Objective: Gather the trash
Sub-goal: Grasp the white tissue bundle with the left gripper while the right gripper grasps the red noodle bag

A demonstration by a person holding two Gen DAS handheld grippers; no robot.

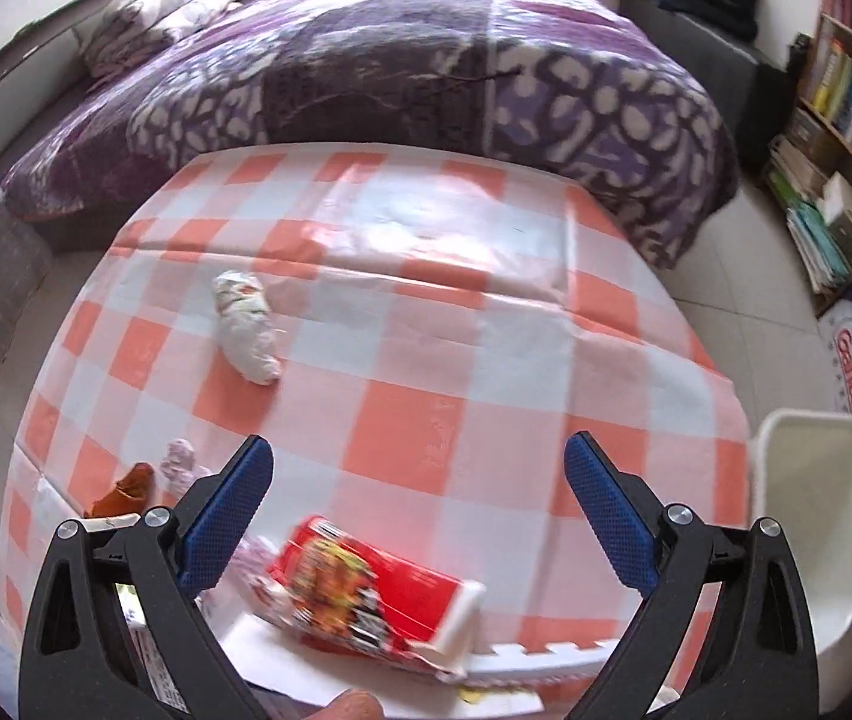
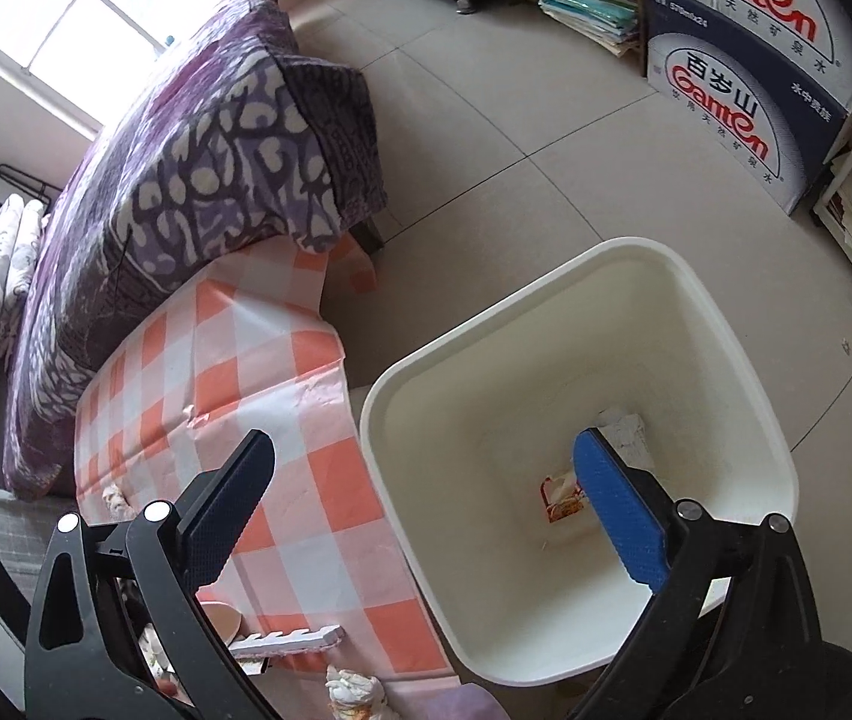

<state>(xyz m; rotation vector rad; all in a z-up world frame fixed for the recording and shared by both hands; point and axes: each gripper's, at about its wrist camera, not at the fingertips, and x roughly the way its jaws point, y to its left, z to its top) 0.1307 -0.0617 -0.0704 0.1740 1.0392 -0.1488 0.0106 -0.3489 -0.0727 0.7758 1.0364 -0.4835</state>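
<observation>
In the left wrist view my left gripper [image 1: 419, 462] is open and empty above a table with an orange-and-white checked cloth [image 1: 426, 360]. A red printed snack wrapper [image 1: 366, 591] lies just below and between its fingers. A crumpled white wrapper [image 1: 246, 330] lies further out to the left. Small pink and orange scraps [image 1: 150, 477] lie at the left edge. In the right wrist view my right gripper [image 2: 423, 459] is open and empty over a white bin [image 2: 420, 516] beside the table. Inside the bin lie a red wrapper [image 2: 561, 498] and crumpled white paper [image 2: 627, 435].
A bed with a purple patterned blanket [image 1: 426, 78] stands behind the table. A bookshelf [image 1: 846, 120] and blue water cartons [image 2: 756, 60] stand at the right. The white bin also shows in the left wrist view [image 1: 810, 510]. A white foam strip [image 2: 288, 639] lies at the table's near edge.
</observation>
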